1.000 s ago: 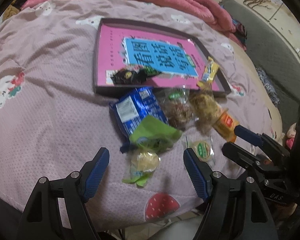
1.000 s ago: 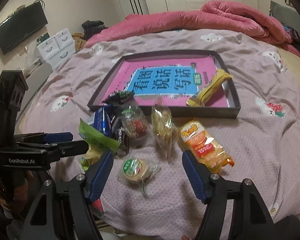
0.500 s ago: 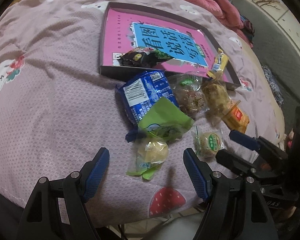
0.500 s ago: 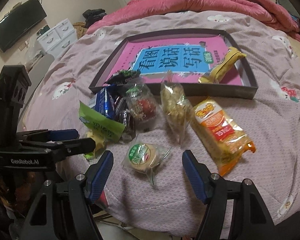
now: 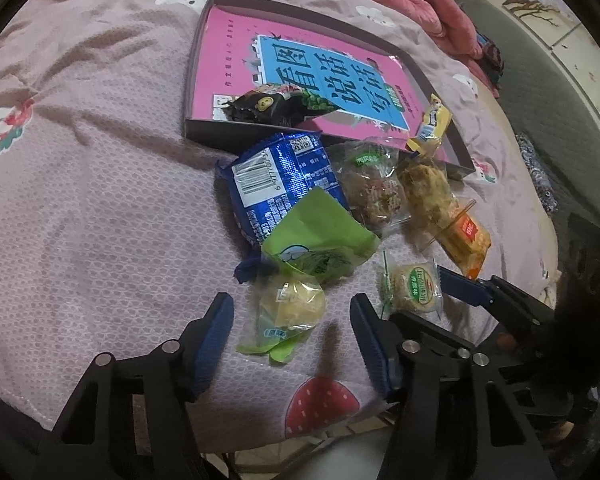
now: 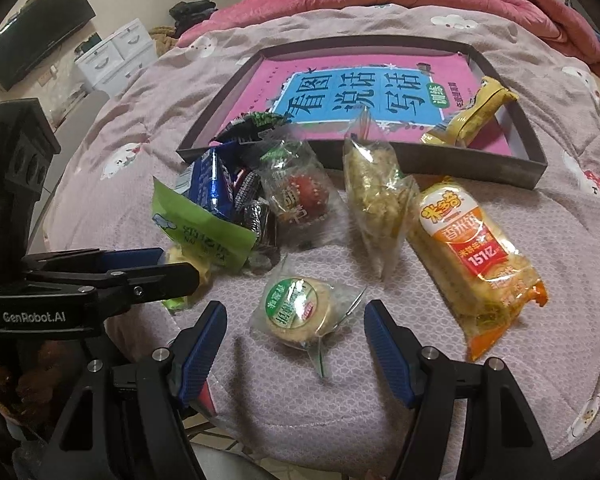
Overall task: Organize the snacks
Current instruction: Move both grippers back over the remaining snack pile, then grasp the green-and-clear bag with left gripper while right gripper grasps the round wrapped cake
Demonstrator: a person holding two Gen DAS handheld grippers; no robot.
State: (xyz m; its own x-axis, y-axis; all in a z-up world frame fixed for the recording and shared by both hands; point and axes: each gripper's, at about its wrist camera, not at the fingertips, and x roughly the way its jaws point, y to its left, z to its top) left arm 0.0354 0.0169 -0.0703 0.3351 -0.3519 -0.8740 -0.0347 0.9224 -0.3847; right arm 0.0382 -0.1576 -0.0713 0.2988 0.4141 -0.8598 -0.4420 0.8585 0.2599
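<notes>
Left hand-held gripper [image 5: 290, 330] closing w/ pale snack [image 5: 290, 306] between; green pkt [image 5: 320, 240] maybe overlapping.

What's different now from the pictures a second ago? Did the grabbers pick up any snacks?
Not yet. Both grabbers came in closer to the snacks. The left gripper is closing its jaws around the yellow cake in the green wrapper, not yet pinching it. The right gripper sank toward the round green-label cake and kept its jaws open. The snacks and the tray stayed where they were.
</notes>
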